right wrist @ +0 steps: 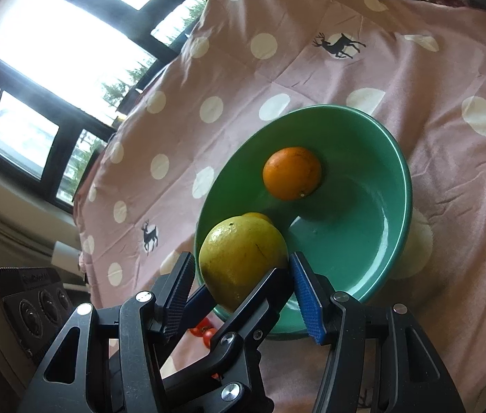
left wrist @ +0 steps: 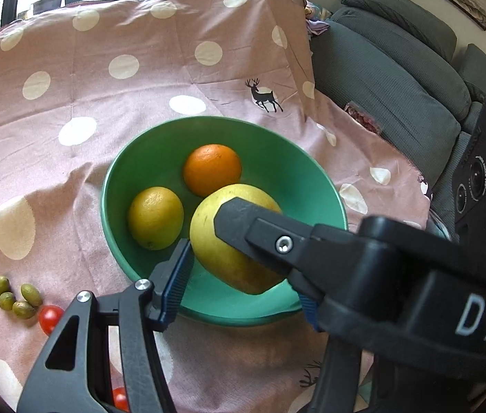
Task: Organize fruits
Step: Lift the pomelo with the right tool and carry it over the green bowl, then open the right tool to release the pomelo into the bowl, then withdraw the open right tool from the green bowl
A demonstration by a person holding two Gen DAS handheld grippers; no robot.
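Pink polka-dot cloth (left wrist: 122,110) with deer prints over a table, window behind, grey sofa (left wrist: 397,69) at 2 o'clock. Green bowl (left wrist: 277,151) sits mid-cloth. Both grippers clamp one large yellow-green citrus (left wrist: 222,261) together: left gripper (left wrist: 246,275) and right gripper (right wrist: 243,272) each have pads pressed against its sides, jaws part-spread around it. Fruit hangs over the bowl's near rim, at 6 o'clock. In bowl: one orange (left wrist: 212,169), one lemon (left wrist: 155,217). On cloth at 8 o'clock: four olives (left wrist: 17,296); at least two cherry tomatoes (left wrist: 50,317). Risk, as I judge it: the shared grip is fragile; if one hand releases early or twists, the heavy fruit may slip, strike the rim, tip the bowl or bruise the lemon.
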